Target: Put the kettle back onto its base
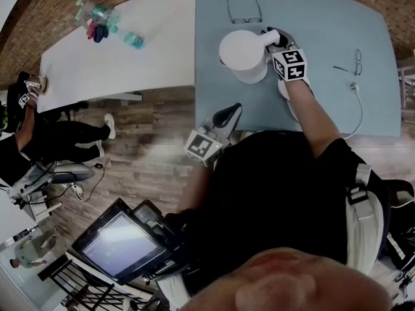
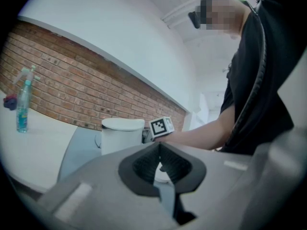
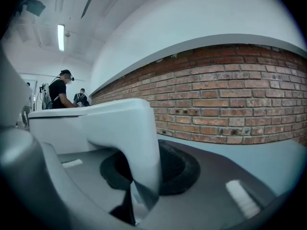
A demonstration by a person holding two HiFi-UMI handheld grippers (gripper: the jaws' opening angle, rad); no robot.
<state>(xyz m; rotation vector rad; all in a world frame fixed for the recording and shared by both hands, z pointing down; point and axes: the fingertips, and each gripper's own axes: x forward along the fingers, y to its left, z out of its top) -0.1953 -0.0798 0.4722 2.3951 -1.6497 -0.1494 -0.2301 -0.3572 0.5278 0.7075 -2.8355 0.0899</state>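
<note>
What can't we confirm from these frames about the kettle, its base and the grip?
1. Base: in the head view it is mostly covered by the right hand-held gripper and the forearm. Whether the kettle sits on it is unclear.
2. Grip: in the right gripper view the handle fills the gap, so pad contact cannot be seen.
3. Kettle's underside: in the left gripper view it is cut off by the left hand-held gripper body.

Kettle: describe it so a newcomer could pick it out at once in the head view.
On the blue-grey table, the right-hand one of the two tabletops, look near its left edge, close to a pair of glasses. The kettle is the white lidded cylinder there, the only tall thing on that table, with its handle between the right gripper's jaws.
</note>
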